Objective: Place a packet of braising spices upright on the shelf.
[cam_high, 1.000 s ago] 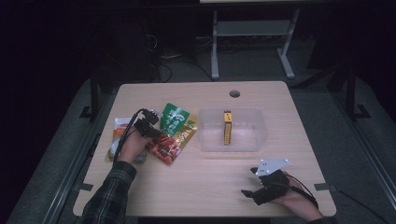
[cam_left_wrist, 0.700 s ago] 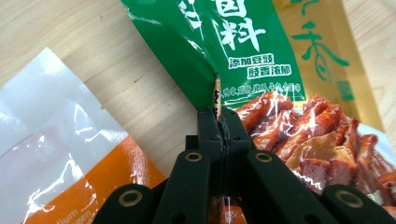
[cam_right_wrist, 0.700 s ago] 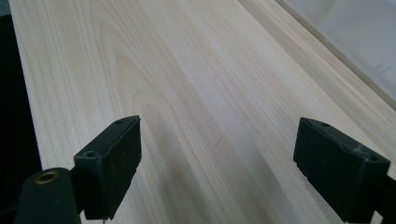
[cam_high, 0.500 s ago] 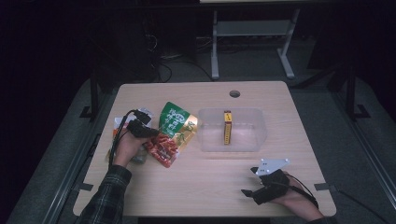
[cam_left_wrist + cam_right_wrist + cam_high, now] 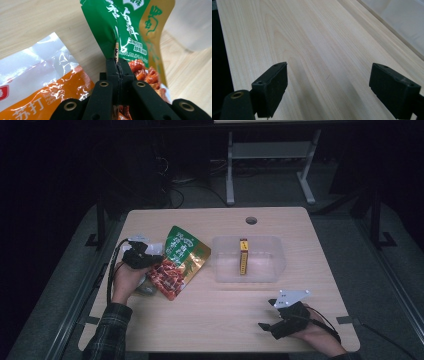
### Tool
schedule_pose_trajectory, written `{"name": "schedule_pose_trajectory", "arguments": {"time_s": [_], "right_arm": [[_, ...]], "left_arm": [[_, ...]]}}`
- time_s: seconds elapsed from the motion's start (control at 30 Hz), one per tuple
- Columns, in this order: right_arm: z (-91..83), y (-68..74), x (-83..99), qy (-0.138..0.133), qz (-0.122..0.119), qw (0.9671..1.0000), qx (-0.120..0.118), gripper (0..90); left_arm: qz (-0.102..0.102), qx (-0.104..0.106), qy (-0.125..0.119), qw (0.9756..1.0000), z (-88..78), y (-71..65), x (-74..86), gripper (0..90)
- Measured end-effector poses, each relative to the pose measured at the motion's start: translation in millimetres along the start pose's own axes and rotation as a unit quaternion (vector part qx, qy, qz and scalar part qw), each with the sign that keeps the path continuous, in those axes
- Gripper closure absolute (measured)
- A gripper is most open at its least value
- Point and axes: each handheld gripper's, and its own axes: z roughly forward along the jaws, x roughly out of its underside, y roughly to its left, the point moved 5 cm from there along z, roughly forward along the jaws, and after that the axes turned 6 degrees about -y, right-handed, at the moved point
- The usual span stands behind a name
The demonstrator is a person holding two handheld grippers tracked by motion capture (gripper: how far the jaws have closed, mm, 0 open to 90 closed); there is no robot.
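Left gripper view shows fingers (image 5: 111,67) pinching the green pouch's (image 5: 130,27) edge.

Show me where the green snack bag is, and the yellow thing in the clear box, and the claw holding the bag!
green snack bag (image 5: 186,251), high view, on its green upper half
yellow thing (image 5: 243,257), high view, on its long middle
left claw (image 5: 117,65), left gripper view, where the tips pinch the bag's edge
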Motion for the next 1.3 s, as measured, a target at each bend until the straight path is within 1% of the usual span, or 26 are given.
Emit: {"name": "schedule_pose_trajectory", "arguments": {"time_s": [0.07,0.1,0.13,0.2,0.27,0.37,0.53,0.6,0.63,0.7,0.77,0.87,0.97,1.0,1.03,1.1,1.2,1.3], "right_arm": [[-0.3,0.0,-0.2,0.0,0.0,1.0,0.0,14.8],[-0.3,-0.1,-0.2,-0.001,-0.001,1.0,0.0,14.8],[-0.3,-0.2,-0.1,0.0,0.0,1.0,0.0,14.8],[-0.2,-0.2,-0.2,-0.001,0.0,1.0,0.0,14.8],[-0.2,-0.3,-0.4,-0.002,-0.002,1.0,0.0,14.8],[-0.2,-0.2,-1.0,-0.004,-0.001,1.0,0.001,14.8],[-1.2,-1.3,-2.7,-0.013,0.009,0.9999,0.002,14.7],[-1.3,-2.0,-3.6,-0.017,0.015,0.9997,0.001,14.7],[-1.1,-2.4,-4.0,-0.019,0.015,0.9997,0.0,14.7],[-1.2,-2.2,-5.1,-0.02,0.019,0.9996,0.002,14.2],[-1.6,-1.9,-6.8,-0.023,0.024,0.9994,-0.001,14.2],[-3.5,-2.8,-11.3,-0.036,0.031,0.9989,-0.004,14.0],[-4.6,-4.4,-15.2,-0.044,0.05,0.9978,-0.008,14.0],[-4.3,-5.4,-16.1,-0.047,0.051,0.9976,-0.007,14.1],[-4.1,-6.2,-17.0,-0.051,0.052,0.9973,-0.01,14.3],[-3.6,-7.8,-19.0,-0.058,0.053,0.9968,-0.013,15.0],[-2.2,-6.2,-23.4,-0.068,0.061,0.9954,-0.03,15.4],[2.0,-4.6,-28.3,-0.074,0.056,0.9951,-0.036,17.9]], "left_arm": [[-0.005,0.003,-0.014,0.9999,-6.2,-1.0,-1.9,89.6],[-0.008,0.008,-0.019,0.9998,-9.2,-1.6,-2.8,89.7],[-0.005,0.012,-0.022,0.9997,-12.6,-1.7,-3.3,89.7],[-0.012,0.024,-0.034,0.9991,-17.5,-3.9,-4.5,89.7],[-0.013,0.034,-0.043,0.9984,-22.2,-6.2,-5.4,89.7],[-0.012,0.042,-0.052,0.9977,-30.5,-10.3,-6.9,89.7],[-0.01,0.054,-0.064,0.9965,-43.9,-15.6,-5.4,89.6],[-0.005,0.056,-0.07,0.996,-49.8,-18.4,-3.9,89.7],[-0.006,0.056,-0.07,0.9959,-52.9,-19.8,-2.8,89.7],[-0.001,0.057,-0.072,0.9958,-59.9,-21.7,-0.4,89.7],[-0.002,0.063,-0.078,0.995,-66.1,-25.1,2.1,89.7],[-0.002,0.075,-0.082,0.9938,-72.8,-32.2,6.6,89.7],[0.004,0.088,-0.086,0.9924,-76.7,-39.9,9.8,89.7],[0.007,0.09,-0.085,0.9923,-77.5,-42.3,10.7,89.7],[0.004,0.096,-0.088,0.9915,-78.2,-46.3,11.6,89.7],[0.007,0.103,-0.089,0.9907,-78.7,-51.8,12.9,89.7],[0.01,0.117,-0.088,0.9891,-77.6,-62.5,14.3,89.7],[0.01,0.133,-0.088,0.9871,-74.4,-73.5,15.2,89.8]]}}
